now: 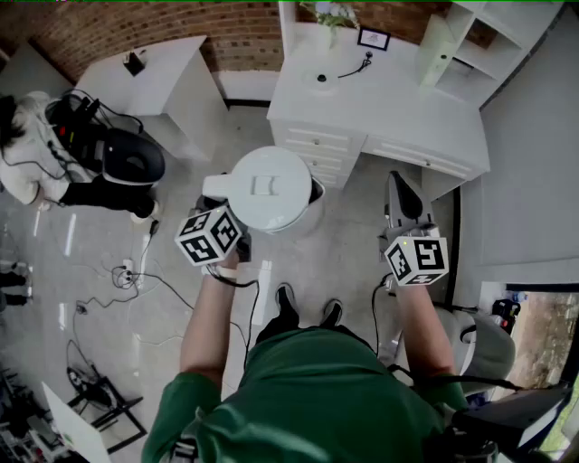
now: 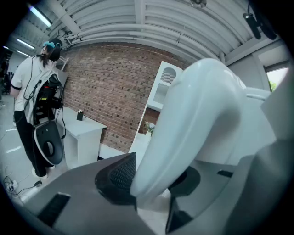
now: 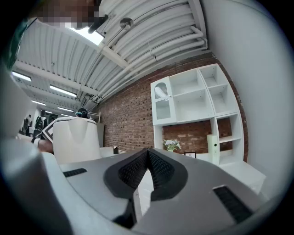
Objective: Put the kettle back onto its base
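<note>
In the head view the white kettle [image 1: 270,188] hangs in the air above the floor, in front of the white desk [image 1: 398,113]. My left gripper [image 1: 220,201] is shut on the handle at the kettle's left side. In the left gripper view the curved white kettle handle [image 2: 197,114] fills the gap of my left gripper [image 2: 154,179], both pads pressed on it. A small round base [image 1: 322,79] with a cord lies on the desk's far left part. My right gripper [image 1: 403,194] is held to the kettle's right, level. My right gripper [image 3: 148,167] is shut, pads together, empty. The kettle [image 3: 76,137] shows at its left.
A second white table [image 1: 158,77] stands at the back left. A person with dark gear [image 1: 54,145] stands at the left, with cables [image 1: 127,271] on the floor. The desk holds flowers [image 1: 330,18], a small frame [image 1: 373,38] and a pale cylinder [image 1: 434,50]. White shelves [image 1: 493,36] rise at the right.
</note>
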Demonstrator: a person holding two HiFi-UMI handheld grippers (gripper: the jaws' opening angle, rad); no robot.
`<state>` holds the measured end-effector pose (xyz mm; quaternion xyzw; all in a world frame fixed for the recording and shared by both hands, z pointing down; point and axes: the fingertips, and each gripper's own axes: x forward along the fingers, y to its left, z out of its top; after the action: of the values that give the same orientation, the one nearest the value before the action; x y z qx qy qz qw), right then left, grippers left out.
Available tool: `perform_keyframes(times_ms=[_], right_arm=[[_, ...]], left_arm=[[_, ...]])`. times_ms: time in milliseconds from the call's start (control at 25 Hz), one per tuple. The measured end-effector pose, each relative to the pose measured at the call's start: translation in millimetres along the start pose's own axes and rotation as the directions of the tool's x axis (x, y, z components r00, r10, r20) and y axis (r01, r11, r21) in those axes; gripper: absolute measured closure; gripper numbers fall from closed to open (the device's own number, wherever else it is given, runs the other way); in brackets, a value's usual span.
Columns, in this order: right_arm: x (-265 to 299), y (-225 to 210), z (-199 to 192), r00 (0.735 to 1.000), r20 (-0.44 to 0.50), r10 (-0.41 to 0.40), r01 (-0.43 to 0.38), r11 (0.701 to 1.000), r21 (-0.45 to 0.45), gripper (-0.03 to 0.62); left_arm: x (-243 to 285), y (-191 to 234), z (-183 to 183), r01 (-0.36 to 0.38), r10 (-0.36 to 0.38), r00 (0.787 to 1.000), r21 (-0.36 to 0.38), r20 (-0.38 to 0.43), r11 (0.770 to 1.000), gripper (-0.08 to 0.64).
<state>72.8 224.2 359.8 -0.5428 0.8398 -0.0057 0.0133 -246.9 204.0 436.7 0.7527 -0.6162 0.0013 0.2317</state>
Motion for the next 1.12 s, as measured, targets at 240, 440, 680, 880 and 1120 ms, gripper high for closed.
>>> perform_keyframes(times_ms=[240, 440, 680, 880, 1120], right_arm=[[-65.8, -46.3, 1.6, 1.0, -0.006, 0.004, -0.004, 1.0, -0.005, 0.571], [-95.3, -57.7, 9.0, 0.999, 0.02, 0.04, -0.041, 0.999, 0.022, 0.571], [-117.7, -67.0, 13.8, 0.998, 0.031, 0.063, -0.064, 0.997, 0.035, 0.569], [-111.9, -78.5, 10.5, 0.999, 0.013, 0.048, -0.049, 0.998, 0.048, 0.569], [-90.7, -88.5, 2.3, 0.999, 0.009, 0.043, -0.044, 0.997, 0.057, 0.569]], left_arm=[[-18.6, -50.5, -51.2, -0.066, 0.065, 0.997, -0.028, -0.042, 0.997, 0.394], [-34.4, -77.8, -62.9, -0.085, 0.086, 0.995, 0.01, -0.041, 0.996, 0.394], [-49.2, -101.1, -60.4, -0.102, 0.102, 0.995, 0.023, -0.014, 0.995, 0.394], [-45.9, -104.7, -53.0, -0.101, 0.102, 0.995, 0.025, -0.019, 0.995, 0.394], [-22.3, -94.9, -43.9, -0.105, 0.106, 0.994, 0.025, -0.012, 0.994, 0.394]])
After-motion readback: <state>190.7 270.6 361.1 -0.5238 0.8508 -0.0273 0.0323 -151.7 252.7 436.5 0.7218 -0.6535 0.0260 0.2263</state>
